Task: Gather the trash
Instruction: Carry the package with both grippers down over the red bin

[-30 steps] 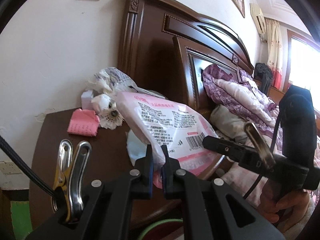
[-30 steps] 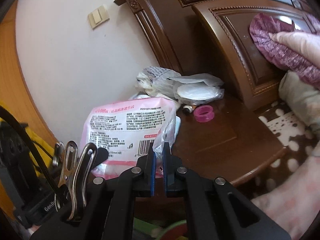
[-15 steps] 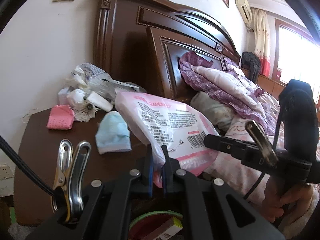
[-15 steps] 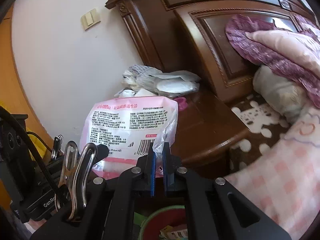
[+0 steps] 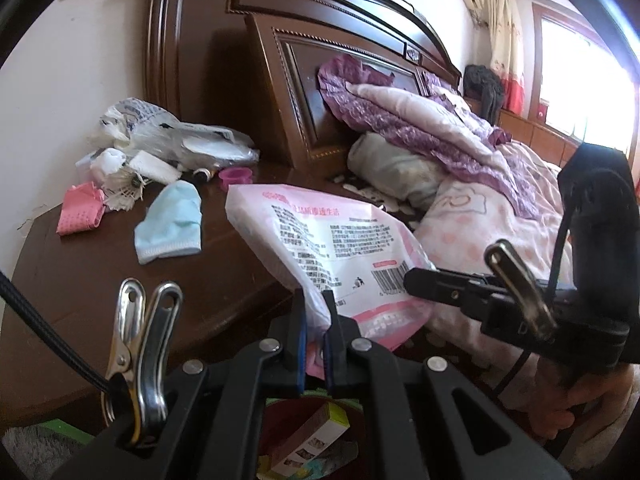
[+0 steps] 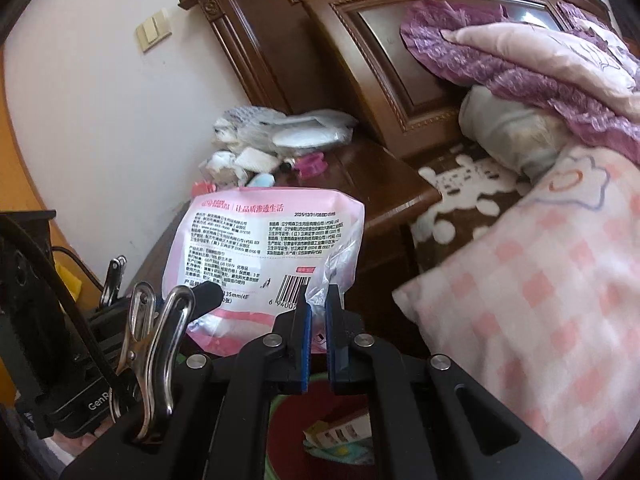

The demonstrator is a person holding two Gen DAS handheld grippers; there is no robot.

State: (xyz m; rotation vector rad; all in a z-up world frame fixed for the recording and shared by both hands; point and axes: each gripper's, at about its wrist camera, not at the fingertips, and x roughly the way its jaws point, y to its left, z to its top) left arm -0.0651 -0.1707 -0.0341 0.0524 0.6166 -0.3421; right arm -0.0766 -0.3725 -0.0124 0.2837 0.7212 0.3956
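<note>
Both grippers pinch a crinkly, glossy pink plastic package.

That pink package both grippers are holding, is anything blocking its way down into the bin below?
Nothing visible does. The pink package hangs between the left gripper and right gripper, and the bin sits open right beneath, holding only a small box.

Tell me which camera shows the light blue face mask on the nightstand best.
The left wrist view. The face mask lies in the open on the nightstand, whole and unblocked. In the right wrist view only a small blue sliver shows, far back, behind the pink package.
</note>
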